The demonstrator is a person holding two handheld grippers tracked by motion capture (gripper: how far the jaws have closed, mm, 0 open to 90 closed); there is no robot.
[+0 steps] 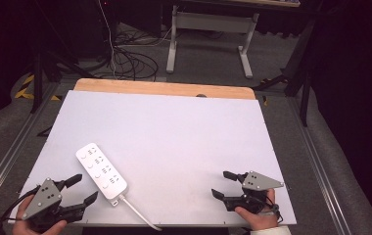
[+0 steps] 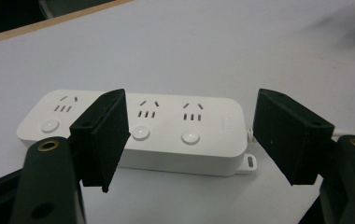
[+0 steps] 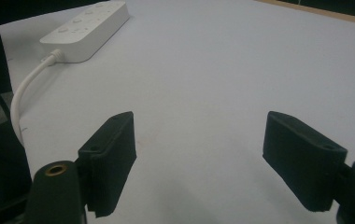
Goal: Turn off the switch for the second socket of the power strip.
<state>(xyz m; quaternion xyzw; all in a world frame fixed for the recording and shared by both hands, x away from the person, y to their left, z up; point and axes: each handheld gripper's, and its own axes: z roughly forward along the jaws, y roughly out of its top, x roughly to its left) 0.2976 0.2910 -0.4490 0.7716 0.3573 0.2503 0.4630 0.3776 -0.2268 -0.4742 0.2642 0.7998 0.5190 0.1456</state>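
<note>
A white, oblong plastic power strip (image 1: 101,171) is lying flat on the white worktop (image 1: 174,132), in its near-left part, set diagonally with its far end pointing left and away. Its face is carrying rows of sockets, each with a round white button beside it. A white cable (image 1: 137,213) is leaving its near end and running toward the near edge of the worktop.

The left hand-held gripper (image 1: 82,191) is sitting at the near-left corner, gripped by the person's left hand (image 1: 27,218), with a grey three-cornered plate on top. Its two black jaws are standing wide apart and released, pointing toward the strip. In the left gripper view, the left hand-held gripper (image 2: 192,140) is framing the power strip (image 2: 166,135) between its jaws: the strip is lying just beyond the pads, and neither pad is pressing on it. The left jaw is overlapping the strip's face in that view; whether it is touching cannot be told.

The right hand-held gripper (image 1: 222,184) is resting at the near-right part of the worktop, held by the person's right hand (image 1: 257,215), well apart from the strip. Its jaws are likewise spread and released, with bare worktop between them in the right gripper view (image 3: 199,154). There the power strip (image 3: 89,28) is appearing at the far upper left, its cable (image 3: 26,88) curving down toward the edge.
</note>
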